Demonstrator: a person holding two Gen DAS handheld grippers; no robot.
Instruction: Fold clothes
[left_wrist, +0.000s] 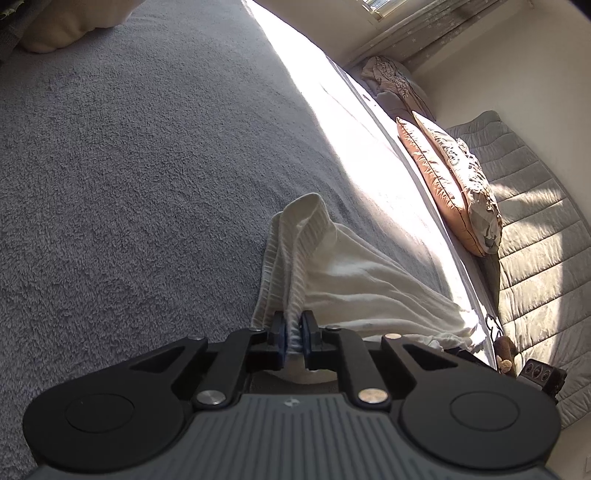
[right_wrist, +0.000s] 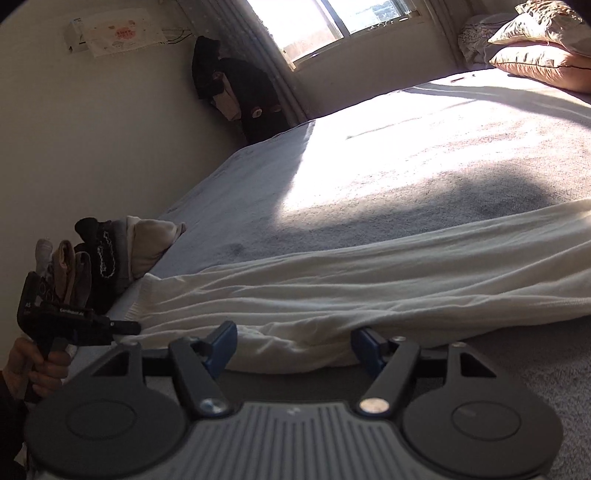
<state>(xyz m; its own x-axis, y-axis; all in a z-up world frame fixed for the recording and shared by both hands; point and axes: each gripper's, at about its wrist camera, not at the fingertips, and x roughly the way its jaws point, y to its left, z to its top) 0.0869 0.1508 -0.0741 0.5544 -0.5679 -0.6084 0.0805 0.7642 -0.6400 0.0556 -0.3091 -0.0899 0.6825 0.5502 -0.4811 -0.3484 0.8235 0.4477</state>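
Observation:
A white garment (left_wrist: 351, 273) lies stretched across the grey fleece bed cover (left_wrist: 129, 166). My left gripper (left_wrist: 293, 325) is shut on its ribbed hem, which bunches up from between the blue pads. In the right wrist view the same garment (right_wrist: 369, 273) runs from lower left to the right edge. My right gripper (right_wrist: 293, 343) is open, and a loose fold of the cloth's near edge lies between its wide-spread fingers. The left gripper (right_wrist: 127, 327) shows at the far left in a hand (right_wrist: 40, 365), pinching the garment's corner.
A pile of mixed clothes (right_wrist: 110, 251) sits at the bed's left corner. Pillows (left_wrist: 450, 184) lean along the bed's far side, with a quilted grey mat (left_wrist: 535, 240) beyond. Dark clothes (right_wrist: 240, 92) hang in the room corner by the window. Sun lights part of the bed cover (right_wrist: 406, 155).

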